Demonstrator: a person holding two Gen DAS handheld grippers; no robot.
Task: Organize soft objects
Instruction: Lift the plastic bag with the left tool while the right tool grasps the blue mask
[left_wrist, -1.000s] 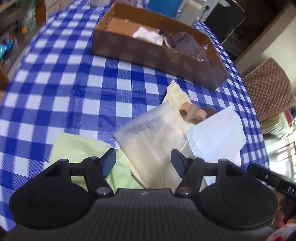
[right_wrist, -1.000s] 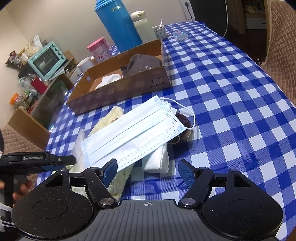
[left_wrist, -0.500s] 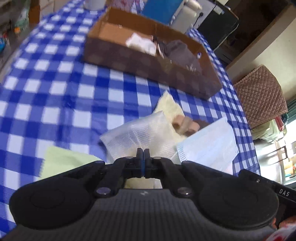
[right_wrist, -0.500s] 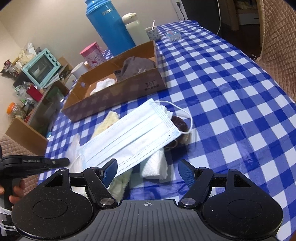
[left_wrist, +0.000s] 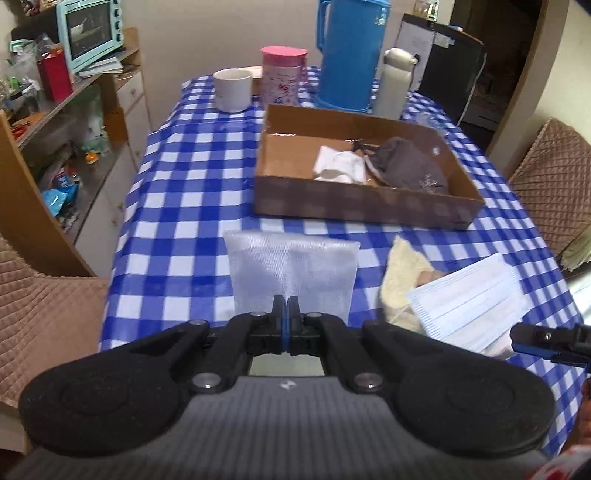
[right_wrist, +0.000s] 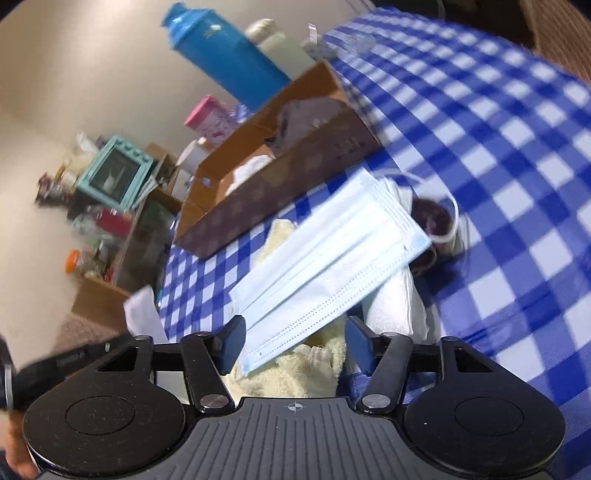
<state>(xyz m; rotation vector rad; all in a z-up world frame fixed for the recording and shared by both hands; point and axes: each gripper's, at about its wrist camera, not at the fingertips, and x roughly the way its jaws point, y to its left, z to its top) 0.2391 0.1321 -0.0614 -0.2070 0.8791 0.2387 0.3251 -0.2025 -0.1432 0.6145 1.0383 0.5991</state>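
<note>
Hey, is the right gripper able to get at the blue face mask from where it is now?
Probably yes. The right gripper is closing with the face mask's near edge already between its fingers, and nothing lies on top of the mask.

- Blue-and-white checked cloth (left_wrist: 192, 206) all over the table.
- Brown cardboard box (left_wrist: 362, 203), white cloth (left_wrist: 340, 166) and grey cloth (left_wrist: 410, 166) inside.
- White mesh pouch (left_wrist: 291, 266), see-through.
- Pale blue face mask (right_wrist: 325, 258), pleated.
- Cream-yellow fluffy towel (right_wrist: 295, 373).
- Bright blue jug (left_wrist: 351, 55), pink-lidded cup (left_wrist: 282, 79).
- Mint-green toaster oven (left_wrist: 90, 31).

Right hand-held gripper (right_wrist: 293, 349) closing around face mask (right_wrist: 328, 262).
</note>
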